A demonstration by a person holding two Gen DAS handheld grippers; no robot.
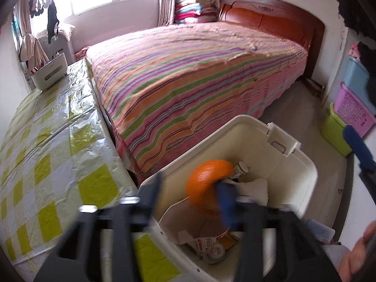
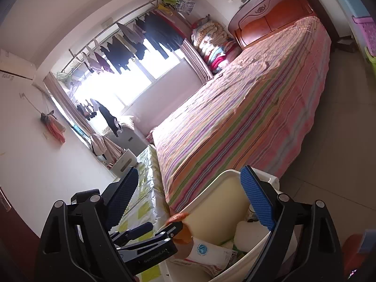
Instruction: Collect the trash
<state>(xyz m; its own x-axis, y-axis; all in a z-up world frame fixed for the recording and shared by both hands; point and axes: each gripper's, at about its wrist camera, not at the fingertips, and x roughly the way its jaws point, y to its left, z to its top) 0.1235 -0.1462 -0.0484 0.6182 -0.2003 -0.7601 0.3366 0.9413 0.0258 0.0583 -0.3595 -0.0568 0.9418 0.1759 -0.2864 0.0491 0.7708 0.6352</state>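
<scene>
1. The white bin point(image 1: 303, 169) fills the lower right of the left wrist view, its mouth open and already holding a carton, a small bottle point(image 1: 239, 169) and white crumpled paper point(image 1: 256, 188). Its left rim sits tight against the checked table point(image 1: 58, 141), so a piece that drifts left could land on the cloth instead of inside.
2. The striped bed point(image 1: 188, 82) spans the centre, just behind the bin; anything bouncing off the far wall could fall against it.
3. The right gripper point(image 2: 188, 202), lower centre of its own view, stands spread with nothing between its blue pads, hanging over the bin mouth and crowding the drop.
4. The left gripper point(image 1: 190, 195), bottom centre, stands spread; no pad presses on anything.
5. The orange peel point(image 1: 206, 181), blurred, sits just over the bin mouth against the blue pad point(image 1: 225, 202); it could cling there rather than fall.
</scene>
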